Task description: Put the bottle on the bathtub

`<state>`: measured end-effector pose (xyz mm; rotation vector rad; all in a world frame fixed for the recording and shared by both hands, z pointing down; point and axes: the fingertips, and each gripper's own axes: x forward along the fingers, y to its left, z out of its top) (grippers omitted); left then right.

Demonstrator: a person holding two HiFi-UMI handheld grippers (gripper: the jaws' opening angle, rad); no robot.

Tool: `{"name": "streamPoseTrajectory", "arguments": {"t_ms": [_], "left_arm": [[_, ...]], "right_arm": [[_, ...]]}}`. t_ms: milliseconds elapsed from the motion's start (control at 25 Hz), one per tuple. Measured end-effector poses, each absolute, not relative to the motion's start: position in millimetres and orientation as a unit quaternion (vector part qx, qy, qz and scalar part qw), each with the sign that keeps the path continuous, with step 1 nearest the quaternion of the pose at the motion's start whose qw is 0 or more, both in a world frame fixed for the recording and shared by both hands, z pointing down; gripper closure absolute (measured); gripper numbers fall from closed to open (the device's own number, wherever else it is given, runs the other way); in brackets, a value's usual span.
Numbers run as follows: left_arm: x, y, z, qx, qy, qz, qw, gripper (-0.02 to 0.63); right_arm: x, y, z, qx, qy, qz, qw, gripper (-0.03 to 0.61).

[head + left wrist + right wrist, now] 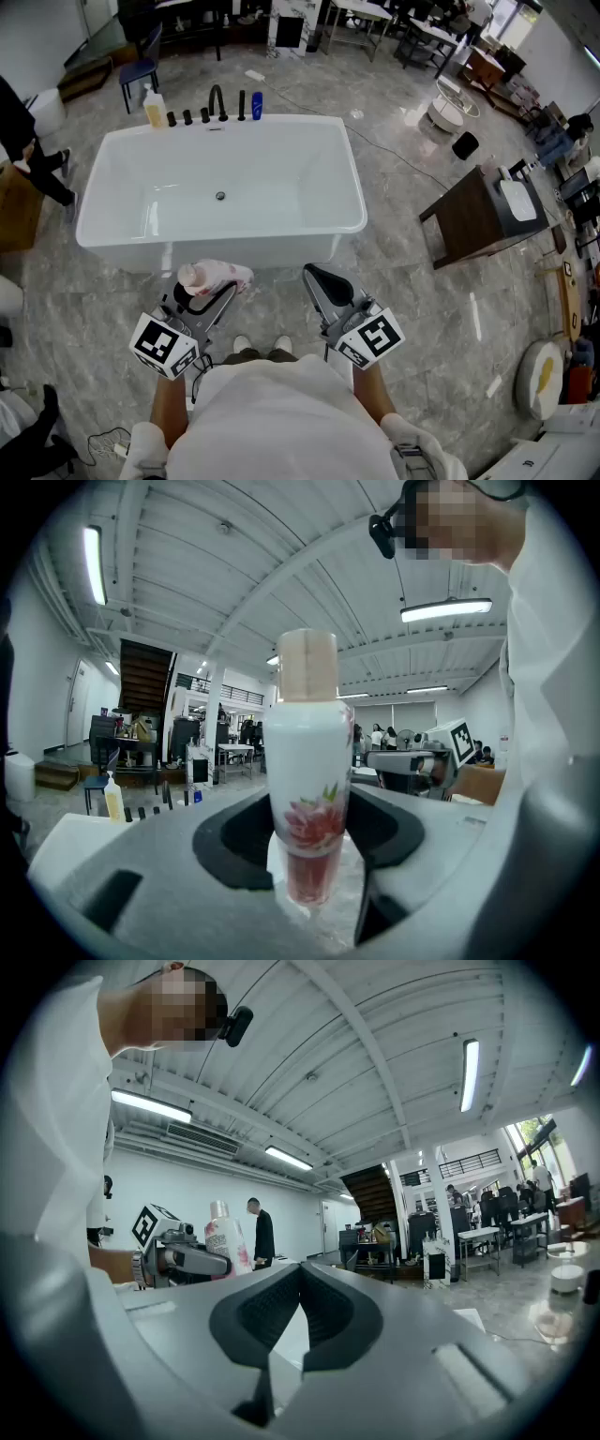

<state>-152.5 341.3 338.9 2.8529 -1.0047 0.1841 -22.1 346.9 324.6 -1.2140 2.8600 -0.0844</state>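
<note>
A white bottle with pink flower print and a tan cap sits in my left gripper, which is shut on it just before the near wall of the white bathtub. Seen from the left gripper view, the bottle stands upright between the dark pads, its cap pointing up. My right gripper is held beside it at the right, jaws shut and holding nothing; in its own view the right gripper shows its pads touching, and the bottle appears at the left.
On the tub's far rim stand a yellow soap bottle, a black faucet with knobs and a blue bottle. A dark wooden cabinet stands to the right. A person is at the left edge.
</note>
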Motion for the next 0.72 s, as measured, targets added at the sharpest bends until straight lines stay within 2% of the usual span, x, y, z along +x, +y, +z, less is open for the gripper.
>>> {"name": "streamPoseTrajectory", "arguments": {"t_ms": [720], "left_arm": [[-146.8,335.3,339.0,0.945,-0.315,0.067,0.051,0.391]], "right_arm": [[-26.7,344.3,326.8,-0.396,0.918,-0.009,0.008,0.582]]}}
